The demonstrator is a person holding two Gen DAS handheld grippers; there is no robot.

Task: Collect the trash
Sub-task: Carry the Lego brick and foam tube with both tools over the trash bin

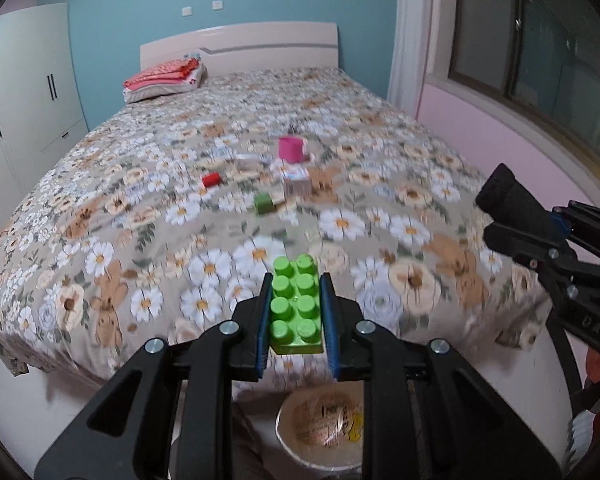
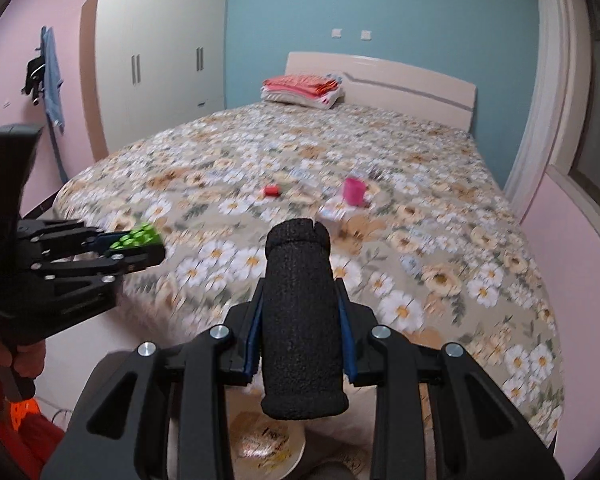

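Observation:
My left gripper [image 1: 296, 280] is shut on a green toy brick [image 1: 296, 308], held over the foot of the bed above a white bin [image 1: 320, 464] with wrappers inside. It also shows in the right wrist view [image 2: 140, 246]. My right gripper [image 2: 300, 296] is shut on a black foam tube [image 2: 300, 320], seen too in the left wrist view [image 1: 512, 196], above the same bin [image 2: 292, 460]. On the flowered bedspread [image 1: 140, 184] lie a pink cup [image 1: 291, 149], a red piece [image 1: 211, 179], a green block [image 1: 265, 202] and a small carton [image 1: 297, 184].
Folded red and white bedding [image 1: 164, 78] lies by the headboard. A white wardrobe [image 2: 156, 64] stands left of the bed. A pink wall and window [image 1: 540, 60] run along the right side. Orange cloth [image 2: 24, 420] is at the lower left.

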